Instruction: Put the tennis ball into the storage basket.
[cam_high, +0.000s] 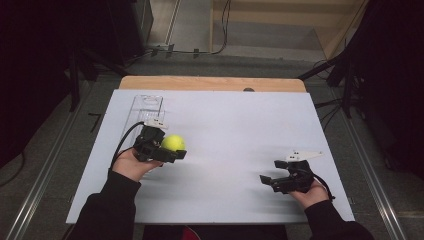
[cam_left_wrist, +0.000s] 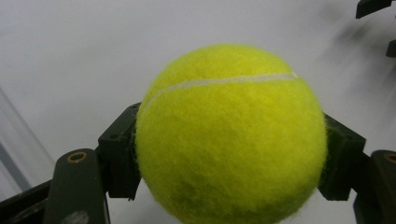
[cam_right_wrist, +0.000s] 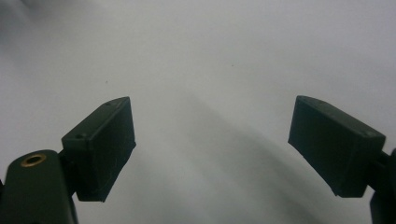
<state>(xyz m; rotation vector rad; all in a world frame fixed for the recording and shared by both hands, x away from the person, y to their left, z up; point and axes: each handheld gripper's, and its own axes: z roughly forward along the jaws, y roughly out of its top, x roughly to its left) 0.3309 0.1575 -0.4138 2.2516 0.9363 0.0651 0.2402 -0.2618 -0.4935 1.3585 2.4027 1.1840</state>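
Left gripper (cam_high: 169, 148) is clenched on a yellow tennis ball (cam_high: 173, 143); in the left gripper view the ball (cam_left_wrist: 231, 135) sits squarely between the two black jaws, which press its flanks at about mid-height. That hold across the widest part is judged sound: a round, felted ball would roll out of a lower or off-centre pinch. From the high view, the ball is at the left side of the white table (cam_high: 235, 130), just in front of a clear plastic container (cam_high: 145, 112) lying further back on the same side. Whether the ball rests on the surface or is raised slightly off it cannot be determined. The container's nearness suggests it is the likely destination, though this is a judgement only.

Right gripper (cam_high: 269, 179) is released, jaws spread wide with nothing between them, hovering over bare table at the right, well apart from the ball. Its position appears to be standby, clear of the working side.
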